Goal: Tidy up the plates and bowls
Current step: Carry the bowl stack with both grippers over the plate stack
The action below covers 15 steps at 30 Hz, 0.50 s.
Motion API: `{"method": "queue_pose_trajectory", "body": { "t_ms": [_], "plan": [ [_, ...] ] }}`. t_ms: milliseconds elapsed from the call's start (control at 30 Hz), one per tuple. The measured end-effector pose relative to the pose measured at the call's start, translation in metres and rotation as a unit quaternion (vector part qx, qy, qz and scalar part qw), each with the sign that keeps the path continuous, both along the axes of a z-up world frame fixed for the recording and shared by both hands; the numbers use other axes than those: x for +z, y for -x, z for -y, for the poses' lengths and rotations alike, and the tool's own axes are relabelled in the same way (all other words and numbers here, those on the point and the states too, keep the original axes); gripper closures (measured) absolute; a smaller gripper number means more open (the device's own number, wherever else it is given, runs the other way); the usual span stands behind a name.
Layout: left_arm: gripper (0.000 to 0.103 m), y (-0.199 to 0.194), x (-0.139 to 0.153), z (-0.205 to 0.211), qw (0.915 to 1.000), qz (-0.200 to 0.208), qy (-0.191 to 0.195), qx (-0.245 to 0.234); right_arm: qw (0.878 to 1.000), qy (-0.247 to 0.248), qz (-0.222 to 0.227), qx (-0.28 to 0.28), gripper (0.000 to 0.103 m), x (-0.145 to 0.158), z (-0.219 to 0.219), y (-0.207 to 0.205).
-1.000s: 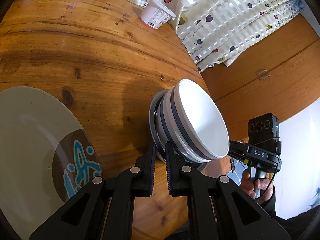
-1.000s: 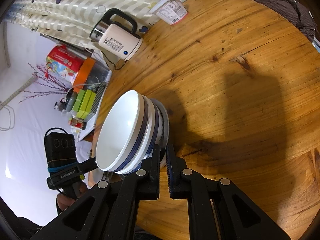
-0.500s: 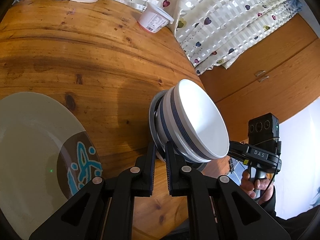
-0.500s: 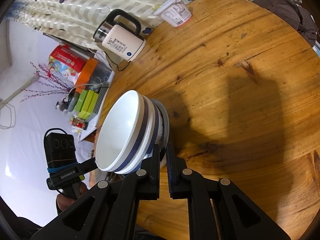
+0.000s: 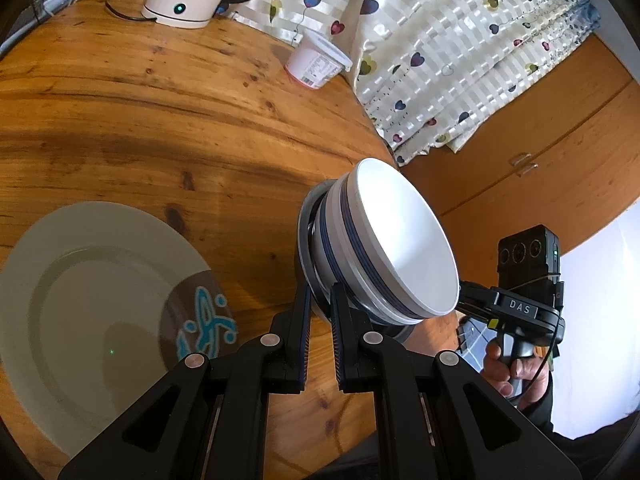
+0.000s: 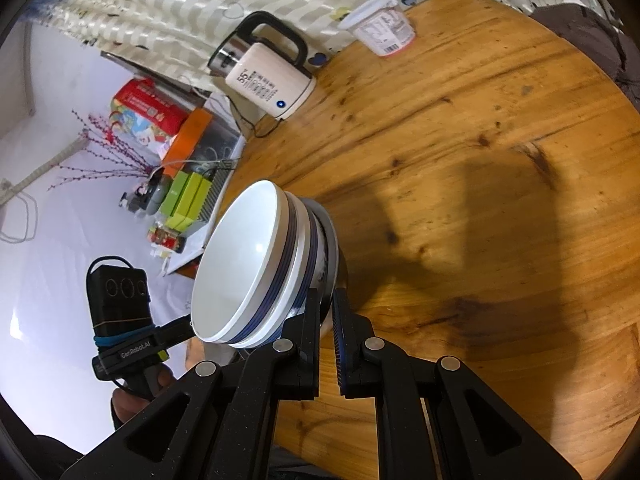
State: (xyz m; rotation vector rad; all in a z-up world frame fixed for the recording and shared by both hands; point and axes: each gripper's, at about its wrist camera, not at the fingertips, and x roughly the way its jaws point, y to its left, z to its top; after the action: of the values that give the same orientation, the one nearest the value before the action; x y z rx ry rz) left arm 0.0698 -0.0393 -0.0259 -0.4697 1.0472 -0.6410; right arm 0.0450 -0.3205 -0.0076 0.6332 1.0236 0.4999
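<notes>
A stack of white bowls with blue bands [image 5: 400, 248] rests in a grey-rimmed dish and is held tilted above the round wooden table [image 5: 160, 120]. My left gripper [image 5: 320, 300] is shut on the dish's rim at one side. At the opposite side of the stack [image 6: 248, 264], my right gripper [image 6: 326, 300] is shut on the same rim. On the table to the left lies a large pale plate [image 5: 92, 304] with a brown patch and blue drawing. A hand [image 5: 508, 368] holds the right gripper's handle past the bowls.
A white electric kettle [image 6: 268, 80] with its cord and a yogurt tub [image 6: 382, 32] stand at the table's far edge, by a heart-patterned curtain [image 5: 460, 40]. Off the table, boxes and packets [image 6: 168, 160] crowd a side shelf. Wooden cabinet doors [image 5: 540, 152] lie beyond the table.
Both grippers have risen a little with the bowl stack between them. The kettle and tub have slid further into view. Both grips look the same.
</notes>
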Motion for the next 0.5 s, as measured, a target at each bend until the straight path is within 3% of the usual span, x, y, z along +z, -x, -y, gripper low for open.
{"method": "queue_pose_trajectory", "body": {
  "t_ms": [500],
  "plan": [
    [0.094, 0.017, 0.013, -0.044, 0.999, 0.013, -0.005, 0.043, 0.999, -0.002, 0.012, 0.04, 0.095, 0.011, -0.043, -0.01]
  ]
}}
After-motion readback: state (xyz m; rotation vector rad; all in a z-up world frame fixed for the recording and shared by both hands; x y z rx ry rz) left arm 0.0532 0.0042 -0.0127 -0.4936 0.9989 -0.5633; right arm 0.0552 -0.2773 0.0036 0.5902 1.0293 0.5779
